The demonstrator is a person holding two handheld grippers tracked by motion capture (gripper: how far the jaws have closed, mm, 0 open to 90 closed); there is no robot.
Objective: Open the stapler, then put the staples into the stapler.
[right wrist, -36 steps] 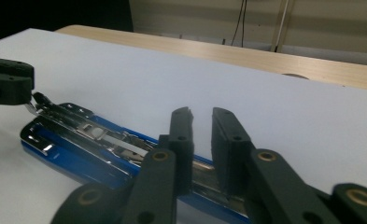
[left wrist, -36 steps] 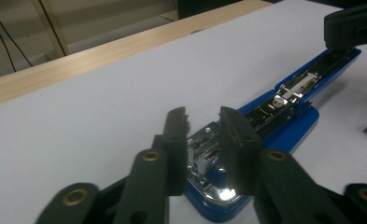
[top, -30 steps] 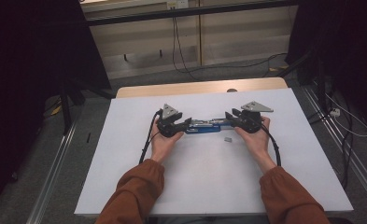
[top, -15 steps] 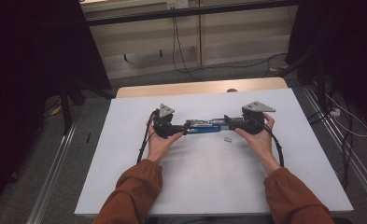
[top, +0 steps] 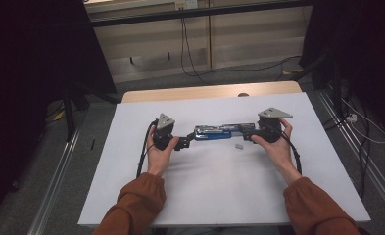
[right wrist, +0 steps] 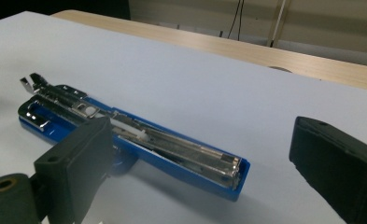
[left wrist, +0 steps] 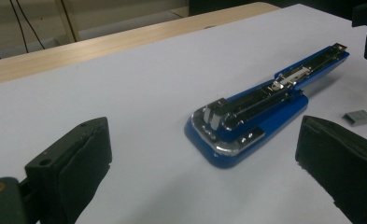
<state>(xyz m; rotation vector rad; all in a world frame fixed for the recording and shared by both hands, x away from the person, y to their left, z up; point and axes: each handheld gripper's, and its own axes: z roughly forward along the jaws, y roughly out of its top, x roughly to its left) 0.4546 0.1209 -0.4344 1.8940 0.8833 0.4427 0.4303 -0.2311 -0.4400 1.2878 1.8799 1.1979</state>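
- Jaws of our left gripper (left wrist: 204, 172) stand wide apart in the left gripper view, with nothing held between them; only bare white table cover shows in the gap.
- Just ahead of those jaws lies the blue stapler (left wrist: 260, 109), flat on the cover and opened out, its metal staple channel facing up. Its broad rounded end points toward us and its narrow end runs away to the upper right.
- Beside the right-hand jaw of that view, near the stapler's flank but apart from it, we see a small grey block of staples (left wrist: 357, 117).
- Our right gripper (right wrist: 197, 172) is likewise spread wide and grips nothing. The stapler (right wrist: 139, 140) lies ahead of it and toward its left-hand jaw, which covers part of the blue base; we cannot tell whether the jaw touches it.
- From the high view, we hold the left gripper (top: 182, 142) and the right gripper (top: 249, 135) facing each other, one at each end of the stapler (top: 218, 132), which lies lengthwise between them.
- Staples (top: 238, 145) sit just on our side of the stapler, close to the right gripper.
- Beyond both grippers, the white cover (top: 219, 196) ends and a strip of wooden table edge (top: 204, 92) shows.
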